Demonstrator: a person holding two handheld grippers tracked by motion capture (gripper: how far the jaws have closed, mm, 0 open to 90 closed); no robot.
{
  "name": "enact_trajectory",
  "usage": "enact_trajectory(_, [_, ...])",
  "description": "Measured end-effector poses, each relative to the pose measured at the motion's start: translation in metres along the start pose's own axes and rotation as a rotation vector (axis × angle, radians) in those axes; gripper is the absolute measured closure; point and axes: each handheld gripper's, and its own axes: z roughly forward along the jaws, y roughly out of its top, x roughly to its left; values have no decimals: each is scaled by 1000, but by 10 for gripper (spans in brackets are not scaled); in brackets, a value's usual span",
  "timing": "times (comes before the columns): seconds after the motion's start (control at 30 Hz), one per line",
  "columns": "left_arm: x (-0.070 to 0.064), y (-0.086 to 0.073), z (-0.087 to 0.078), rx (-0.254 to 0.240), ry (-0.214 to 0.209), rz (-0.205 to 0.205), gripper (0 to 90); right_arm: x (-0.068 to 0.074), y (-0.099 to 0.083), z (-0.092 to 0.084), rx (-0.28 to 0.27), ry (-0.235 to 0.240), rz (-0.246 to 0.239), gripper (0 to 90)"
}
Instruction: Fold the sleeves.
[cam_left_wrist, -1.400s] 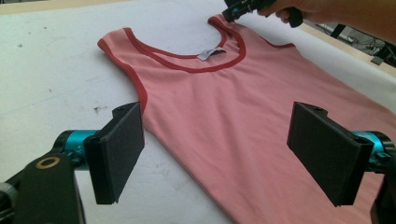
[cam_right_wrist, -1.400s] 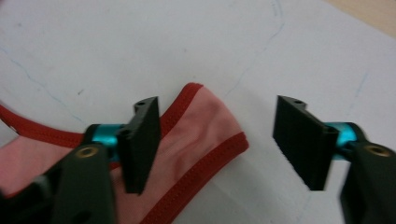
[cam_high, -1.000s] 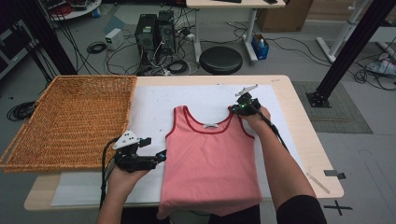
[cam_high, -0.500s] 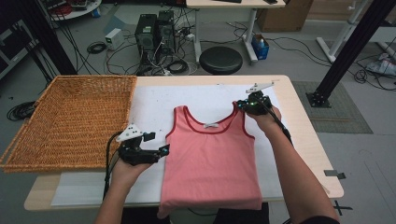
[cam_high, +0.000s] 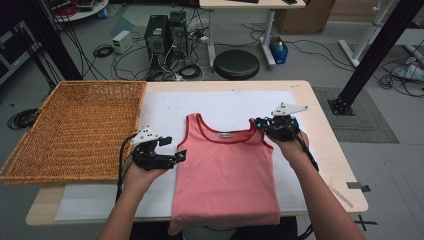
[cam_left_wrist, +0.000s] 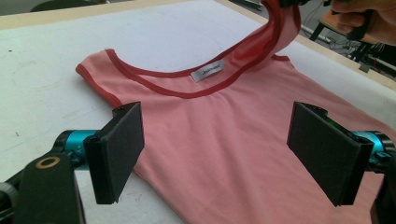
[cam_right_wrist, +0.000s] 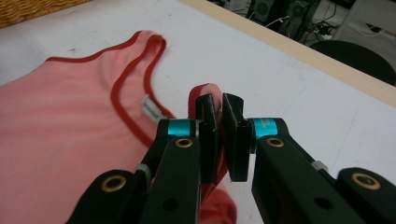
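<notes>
Pink sleeveless cotton top with red binding (cam_high: 227, 175), item one, lies flat on the white sheet (cam_high: 220, 102) covering the pale wooden table (cam_high: 320, 150), hem toward the person, neckline toward the far edge. High view: the right claw (cam_high: 263, 123) is pressed together on the right shoulder strap; against the picture a second ago, the hand has drawn that strap up and outward from the cloth, so a lift at that corner has begun. The left claw (cam_high: 180, 156) stands spread just beside the top's left edge, near the armhole, having crept only slightly closer; it holds nothing. Woven wicker basket (cam_high: 75, 125), rectangular, sits at the table's left, apart from the garment. Left gripper view: the claw (cam_left_wrist: 215, 154) is open wide, black pads either side of the pink cloth without pressing it; the red-edged strap (cam_left_wrist: 275, 32) rises off the sheet toward the other hand at top right. Right gripper view: the claw (cam_right_wrist: 219, 135) pinches the strap's red fold (cam_right_wrist: 205, 91) between its pads, the white neck label (cam_right_wrist: 150, 108) beyond. Judgement: one corner is secured; the left side awaits a grip before any fold or carry toward the basket.
</notes>
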Motion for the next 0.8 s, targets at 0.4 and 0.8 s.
enact_trajectory(0.4, [-2,-5,-3,4,6,-6,189,44,-33,-29,-42,45,-31,856])
enact_trajectory(0.8, [3,-1,10,11,39,-15,189,66,-68,-61,-48,71,-27,649])
